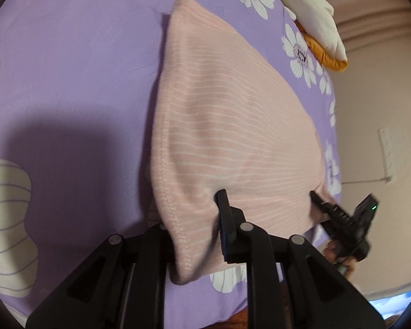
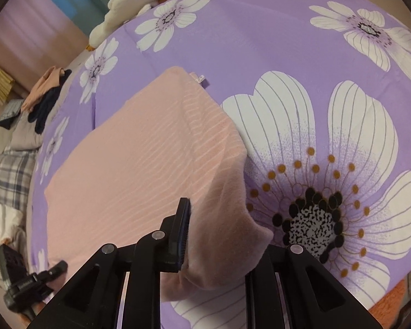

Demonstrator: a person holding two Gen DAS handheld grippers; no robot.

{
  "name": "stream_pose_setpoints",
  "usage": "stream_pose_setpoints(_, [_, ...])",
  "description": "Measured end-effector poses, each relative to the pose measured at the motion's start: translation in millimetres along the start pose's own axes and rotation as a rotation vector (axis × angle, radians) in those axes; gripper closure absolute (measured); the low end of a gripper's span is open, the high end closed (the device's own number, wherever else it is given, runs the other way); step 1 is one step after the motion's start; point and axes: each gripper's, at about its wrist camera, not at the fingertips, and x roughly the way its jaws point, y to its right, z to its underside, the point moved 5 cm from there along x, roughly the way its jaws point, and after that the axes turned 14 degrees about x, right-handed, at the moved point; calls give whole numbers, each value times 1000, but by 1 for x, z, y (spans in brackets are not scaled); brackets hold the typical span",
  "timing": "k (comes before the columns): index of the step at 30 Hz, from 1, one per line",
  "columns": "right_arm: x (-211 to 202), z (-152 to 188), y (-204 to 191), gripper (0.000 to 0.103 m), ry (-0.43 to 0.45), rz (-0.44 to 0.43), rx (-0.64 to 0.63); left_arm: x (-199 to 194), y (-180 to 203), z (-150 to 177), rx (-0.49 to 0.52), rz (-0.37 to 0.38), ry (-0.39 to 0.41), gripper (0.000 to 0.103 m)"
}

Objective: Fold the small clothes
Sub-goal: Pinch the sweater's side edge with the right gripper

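Observation:
A pink garment with thin white stripes (image 1: 227, 115) lies on the purple flowered bedsheet (image 1: 82, 68). My left gripper (image 1: 200, 227) is shut on its near left corner, with the hem bunched around the fingers. My right gripper shows in the left wrist view (image 1: 319, 201) holding the near right corner. In the right wrist view the garment (image 2: 139, 164) stretches away to the left, and my right gripper (image 2: 213, 235) is shut on a raised fold of its corner. My left gripper (image 2: 59, 268) shows there at lower left on the other corner.
White and orange bedding (image 1: 315, 19) is piled at the far edge of the bed. A heap of other clothes (image 2: 41, 98) and plaid fabric (image 2: 11, 175) lies beside the bed on the left. The bed edge and wall are to the right in the left wrist view.

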Motion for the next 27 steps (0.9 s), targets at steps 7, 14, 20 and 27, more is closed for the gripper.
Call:
stream_pose_setpoints(7, [-3,2,6,86,7,-31,4,-3,5,3,-6,-2,9,85])
stream_pose_setpoints(14, [-6,4,13,86,12,-66,8,1,6,0,4,-31,7,85])
stream_pose_setpoints(20, [-6,4,18,86,13,-115,23,3,9,-1,22,-76,-2,85])
stream_pose_setpoints(27, [-6,3,23,86,-2,-181,54,5,11,-2,33,-115,2,84])
